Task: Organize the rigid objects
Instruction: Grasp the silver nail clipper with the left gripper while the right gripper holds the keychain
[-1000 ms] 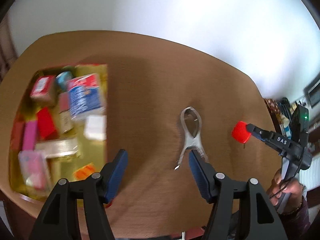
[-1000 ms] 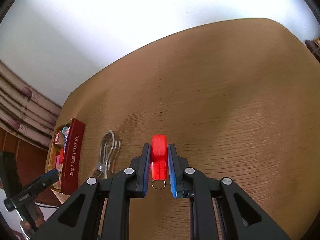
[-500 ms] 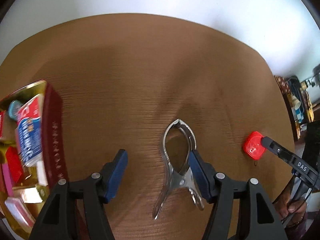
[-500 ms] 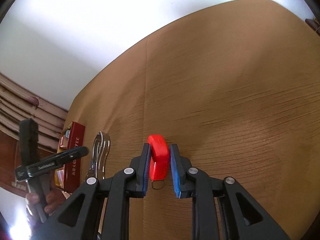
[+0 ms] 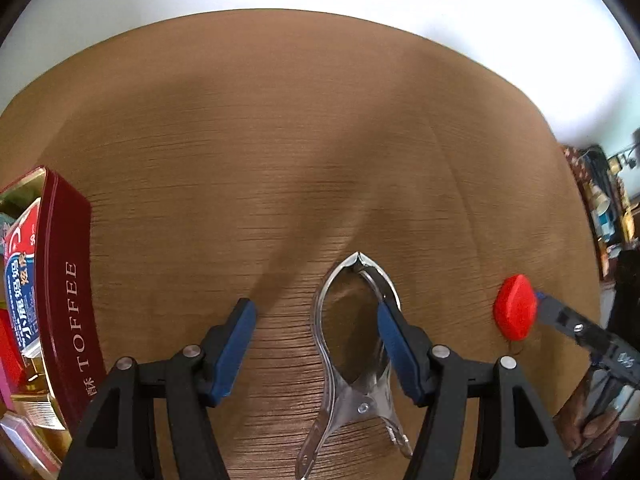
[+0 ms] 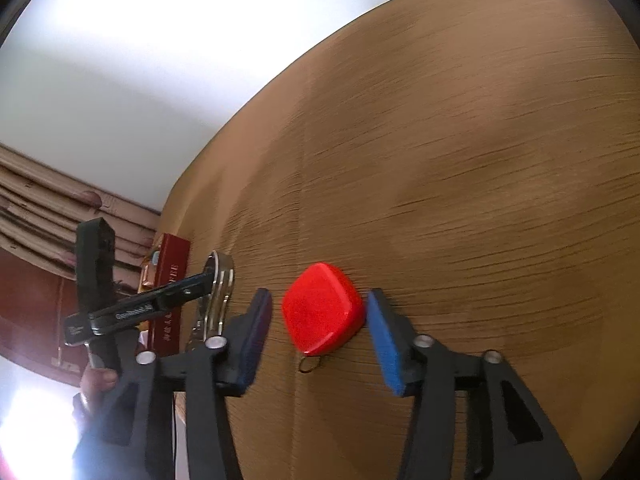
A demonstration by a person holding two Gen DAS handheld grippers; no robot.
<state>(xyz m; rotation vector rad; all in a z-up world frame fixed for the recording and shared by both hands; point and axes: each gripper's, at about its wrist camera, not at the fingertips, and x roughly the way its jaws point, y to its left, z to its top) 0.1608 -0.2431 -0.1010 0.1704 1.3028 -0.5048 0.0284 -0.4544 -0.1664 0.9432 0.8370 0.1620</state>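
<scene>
A red tape measure with a small metal ring lies flat on the brown table. My right gripper straddles it with jaws opening, and the pads stand clear of its sides. In the left wrist view the same red tape measure shows at the right. A metal spring clamp lies on the table under my left gripper, which is open; its right pad hangs over the clamp's arm, the left pad over bare wood. The metal clamp also appears at the left of the right wrist view.
A dark red toffee tin full of small packets stands at the table's left edge. A hand grips the right tool's handle. Curtains hang beyond the table's left side. Shelves with clutter stand to the far right.
My right gripper has let go of the red tape measure, which now lies flat on the table. My left gripper moved from the tin to the clamp and sank closer to it.
</scene>
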